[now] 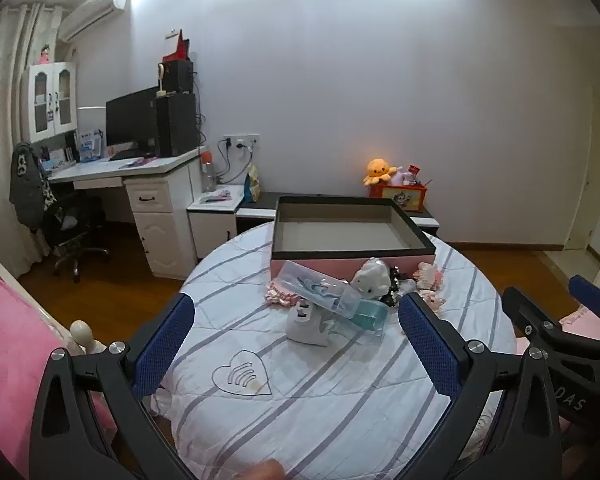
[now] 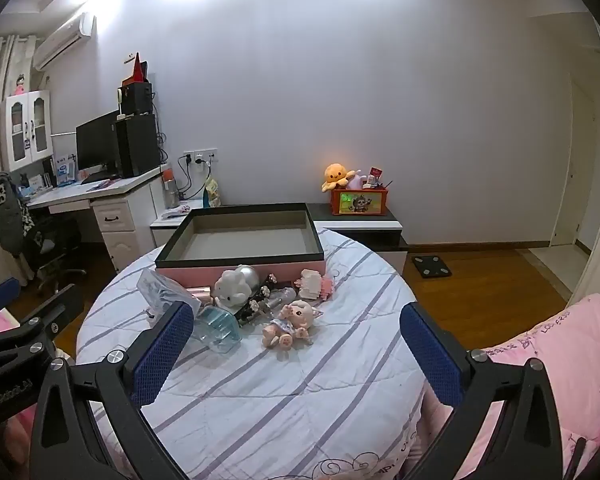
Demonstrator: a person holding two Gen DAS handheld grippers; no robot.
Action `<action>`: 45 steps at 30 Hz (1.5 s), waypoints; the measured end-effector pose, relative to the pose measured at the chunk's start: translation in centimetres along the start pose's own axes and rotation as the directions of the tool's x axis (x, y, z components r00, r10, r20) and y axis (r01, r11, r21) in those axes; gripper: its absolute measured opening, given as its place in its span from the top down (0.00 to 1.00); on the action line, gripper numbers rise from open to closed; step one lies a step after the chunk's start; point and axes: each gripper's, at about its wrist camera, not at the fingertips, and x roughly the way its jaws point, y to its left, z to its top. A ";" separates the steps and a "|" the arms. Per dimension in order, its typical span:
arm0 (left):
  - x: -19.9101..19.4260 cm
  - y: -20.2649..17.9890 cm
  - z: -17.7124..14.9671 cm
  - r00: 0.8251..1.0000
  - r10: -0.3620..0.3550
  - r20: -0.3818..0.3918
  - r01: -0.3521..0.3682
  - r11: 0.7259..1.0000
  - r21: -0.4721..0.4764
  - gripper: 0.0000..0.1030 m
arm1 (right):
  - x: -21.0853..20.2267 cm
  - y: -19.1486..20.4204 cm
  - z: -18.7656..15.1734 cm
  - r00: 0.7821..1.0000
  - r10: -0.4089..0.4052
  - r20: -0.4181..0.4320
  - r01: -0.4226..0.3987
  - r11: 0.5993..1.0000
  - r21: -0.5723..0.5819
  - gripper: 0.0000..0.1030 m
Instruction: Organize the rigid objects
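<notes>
An empty pink box with a black rim (image 1: 352, 248) (image 2: 240, 266) stands at the far side of a round table with a striped cloth (image 1: 300, 400) (image 2: 300, 392). In front of it lies a heap: a clear plastic case (image 1: 320, 290) (image 2: 160, 288), a white device (image 1: 306, 322), a teal clear container (image 2: 220, 326), a white plush (image 1: 372, 280) (image 2: 232, 288), a small pig doll (image 2: 294, 320), pink frilly items (image 2: 316, 282). My left gripper (image 1: 296, 348) is open and empty, short of the heap. My right gripper (image 2: 296, 354) is open and empty, near the doll.
A white desk with a monitor (image 1: 132, 124) and an office chair (image 1: 68, 224) stand at the left. A low cabinet behind the table holds an orange box (image 2: 360, 202) with plush toys. A black scale (image 2: 430, 266) lies on the wooden floor. Pink bedding (image 2: 560, 360) is at the right.
</notes>
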 end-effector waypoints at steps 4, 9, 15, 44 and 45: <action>0.2 0.6 0.3 1.000 0.010 0.015 -0.010 1.000 -0.013 0.00 | 0.0 0.0 0.0 1.000 -0.006 0.015 0.006 1.000 -0.003 0.00; -0.8 0.6 -0.1 0.998 0.022 0.051 -0.021 1.000 -0.010 0.00 | -0.3 -0.2 0.1 1.000 0.009 0.012 -0.009 1.000 0.014 0.00; -0.4 0.0 -0.3 0.999 0.028 0.028 -0.028 1.000 0.005 0.00 | -0.2 -0.3 0.1 1.000 0.011 0.015 -0.011 1.000 0.020 0.00; -0.7 0.0 -0.5 0.999 0.022 0.032 -0.022 1.000 0.007 0.00 | -0.5 -0.3 0.4 1.000 0.016 0.019 -0.017 1.000 0.021 0.00; -0.7 0.1 -0.5 0.999 0.021 0.032 -0.021 1.000 0.006 0.00 | -0.5 -0.3 0.4 1.000 0.017 0.020 -0.017 1.000 0.021 0.00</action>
